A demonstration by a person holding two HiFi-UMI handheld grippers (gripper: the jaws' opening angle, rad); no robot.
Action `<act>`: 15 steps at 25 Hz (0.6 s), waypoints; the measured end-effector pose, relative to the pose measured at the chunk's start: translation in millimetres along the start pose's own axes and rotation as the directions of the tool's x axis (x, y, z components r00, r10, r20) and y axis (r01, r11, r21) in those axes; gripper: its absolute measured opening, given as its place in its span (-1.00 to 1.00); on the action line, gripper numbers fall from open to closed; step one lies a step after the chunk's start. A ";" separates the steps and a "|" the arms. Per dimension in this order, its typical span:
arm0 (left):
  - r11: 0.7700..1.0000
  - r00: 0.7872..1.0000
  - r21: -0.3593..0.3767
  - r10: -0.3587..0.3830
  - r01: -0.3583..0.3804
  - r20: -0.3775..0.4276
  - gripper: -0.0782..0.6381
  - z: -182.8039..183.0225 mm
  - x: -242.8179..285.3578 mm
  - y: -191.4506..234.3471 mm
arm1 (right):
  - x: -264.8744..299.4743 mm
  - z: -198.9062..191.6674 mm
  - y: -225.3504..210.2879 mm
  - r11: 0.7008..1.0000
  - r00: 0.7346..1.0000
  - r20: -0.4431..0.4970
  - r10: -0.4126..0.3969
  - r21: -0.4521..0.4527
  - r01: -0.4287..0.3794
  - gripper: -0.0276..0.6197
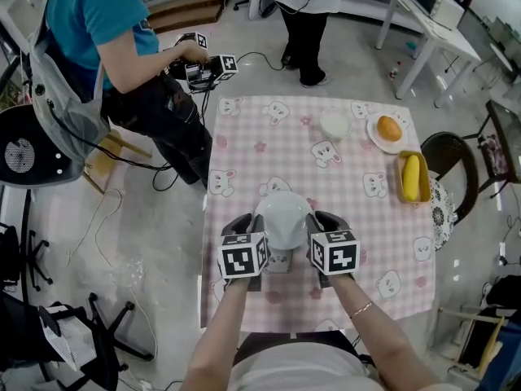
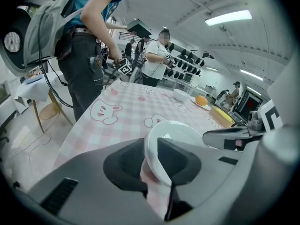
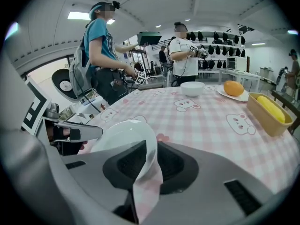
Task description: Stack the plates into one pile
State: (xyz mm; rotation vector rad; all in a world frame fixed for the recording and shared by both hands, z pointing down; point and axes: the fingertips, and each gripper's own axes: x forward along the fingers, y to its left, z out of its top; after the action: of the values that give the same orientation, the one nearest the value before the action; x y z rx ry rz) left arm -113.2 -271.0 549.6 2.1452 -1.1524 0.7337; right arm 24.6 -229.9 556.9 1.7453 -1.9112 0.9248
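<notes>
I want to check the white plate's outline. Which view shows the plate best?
The head view: the white plate shows nearly whole from above. Both gripper views show it obliquely, its near rim between the jaws.

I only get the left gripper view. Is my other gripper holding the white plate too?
Observer: Yes, the right gripper has its jaws shut on the rim of the plate.
Operator: What's inside the yellow box?
Observer: One long yellow fruit lies in that tray.
Operator: Is a chair close by?
Observer: A black chair stands off the right side of the table, seen in the head view.
</notes>
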 end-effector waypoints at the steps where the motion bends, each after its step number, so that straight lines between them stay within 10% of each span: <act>1: 1.000 1.000 0.001 0.000 0.000 0.010 -0.51 2.7 -1.4 0.6 | -1.5 2.9 -1.2 1.000 1.000 0.012 -0.001 0.007 0.001 -0.67; 15: 0.995 0.980 0.099 -0.025 0.005 0.200 -0.65 45.0 -45.7 -8.0 | -58.5 42.4 -0.6 0.999 0.981 0.192 -0.018 0.038 0.011 -0.83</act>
State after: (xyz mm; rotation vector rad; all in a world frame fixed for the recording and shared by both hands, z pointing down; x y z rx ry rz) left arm -119.4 -275.0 485.4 2.3517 -1.2233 0.5881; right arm 40.0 -217.1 487.4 1.9294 -2.0077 0.8167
